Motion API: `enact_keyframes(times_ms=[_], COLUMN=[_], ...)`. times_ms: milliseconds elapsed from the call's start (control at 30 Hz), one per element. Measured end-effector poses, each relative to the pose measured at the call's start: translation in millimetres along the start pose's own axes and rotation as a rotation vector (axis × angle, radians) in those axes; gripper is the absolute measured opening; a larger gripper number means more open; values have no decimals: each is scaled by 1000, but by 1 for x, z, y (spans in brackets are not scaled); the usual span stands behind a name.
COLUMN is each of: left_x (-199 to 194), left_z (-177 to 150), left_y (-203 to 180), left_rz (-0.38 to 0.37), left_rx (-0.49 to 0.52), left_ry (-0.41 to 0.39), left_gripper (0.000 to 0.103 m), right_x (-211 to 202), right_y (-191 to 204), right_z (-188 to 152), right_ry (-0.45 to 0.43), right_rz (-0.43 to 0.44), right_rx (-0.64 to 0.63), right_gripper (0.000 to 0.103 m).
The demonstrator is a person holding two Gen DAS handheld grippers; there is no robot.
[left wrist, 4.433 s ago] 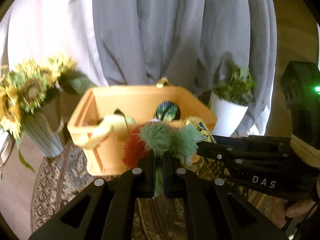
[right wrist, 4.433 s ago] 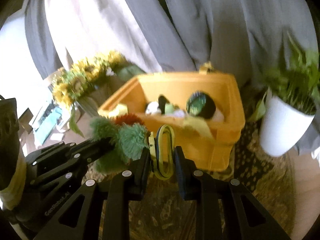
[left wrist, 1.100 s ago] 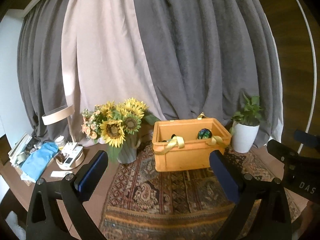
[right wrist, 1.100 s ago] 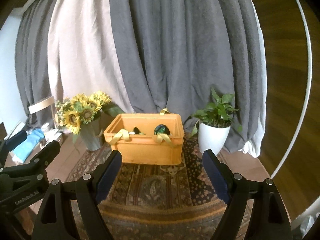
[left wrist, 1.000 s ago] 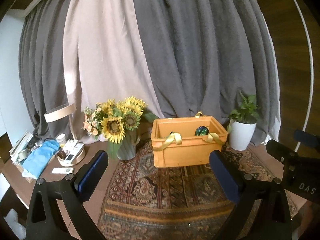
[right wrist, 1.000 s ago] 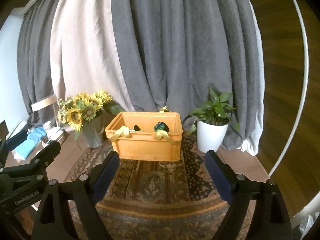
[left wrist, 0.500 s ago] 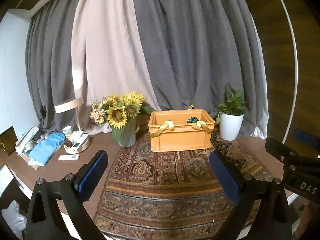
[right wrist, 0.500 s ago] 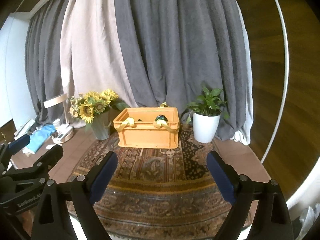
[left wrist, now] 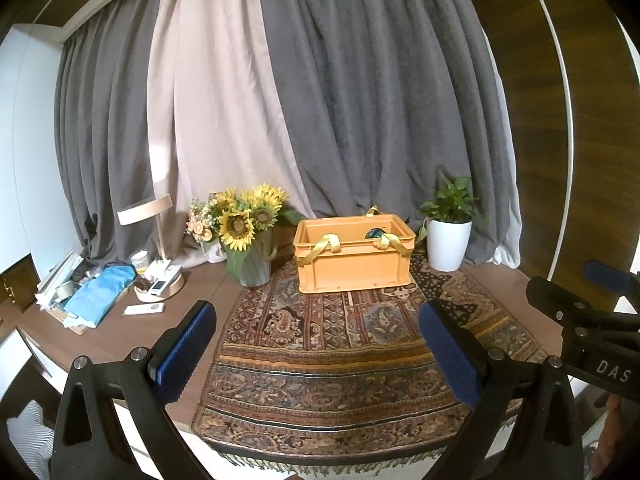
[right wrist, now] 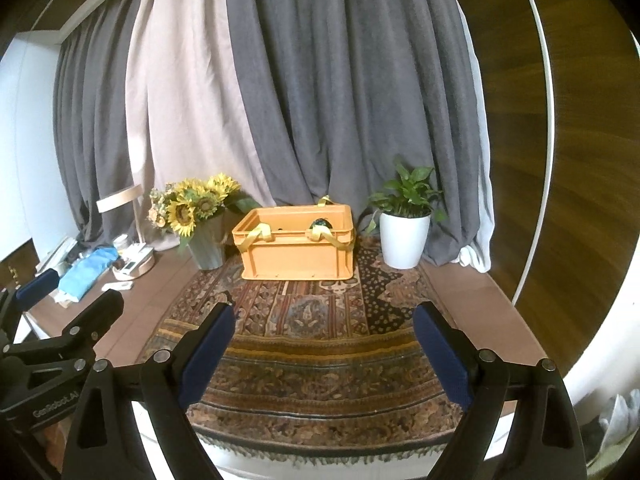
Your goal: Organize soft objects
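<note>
Straight ahead of both grippers sat the crate (left wrist: 354, 264), well apart, soft stuff inside. Left gripper (left wrist: 318, 350) and right gripper (right wrist: 324, 344) were both wide, empty, about equally far.

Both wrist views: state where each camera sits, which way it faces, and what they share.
Left wrist: on the left gripper, back from the table's near edge, facing the orange crate across the rug; its open blue-padded fingers show, the right gripper at right.
Right wrist: on the right gripper, facing the same crate; open fingers show, left gripper at left.
Shared: crate, rug, sunflowers, potted plant, curtains.
</note>
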State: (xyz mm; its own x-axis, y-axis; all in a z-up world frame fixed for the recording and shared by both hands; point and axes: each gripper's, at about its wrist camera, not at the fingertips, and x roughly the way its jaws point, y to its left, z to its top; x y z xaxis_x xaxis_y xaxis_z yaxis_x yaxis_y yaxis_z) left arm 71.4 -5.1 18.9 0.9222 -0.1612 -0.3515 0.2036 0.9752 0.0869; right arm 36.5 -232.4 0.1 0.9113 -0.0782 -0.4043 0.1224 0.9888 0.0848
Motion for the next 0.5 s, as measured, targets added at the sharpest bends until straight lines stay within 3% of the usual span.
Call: enact_keyframes(times_ms=[500], left_x=[-19], left_z=[-4], left_y=[-10], left_rz=[-22], left_rx=[-2], left_ry=[-4], left_gripper=[103], right_x=[-16], right_y=[-8], right_z=[-7], right_ry=[2], right_rz=[5], right_rx=[8], right_gripper=[92])
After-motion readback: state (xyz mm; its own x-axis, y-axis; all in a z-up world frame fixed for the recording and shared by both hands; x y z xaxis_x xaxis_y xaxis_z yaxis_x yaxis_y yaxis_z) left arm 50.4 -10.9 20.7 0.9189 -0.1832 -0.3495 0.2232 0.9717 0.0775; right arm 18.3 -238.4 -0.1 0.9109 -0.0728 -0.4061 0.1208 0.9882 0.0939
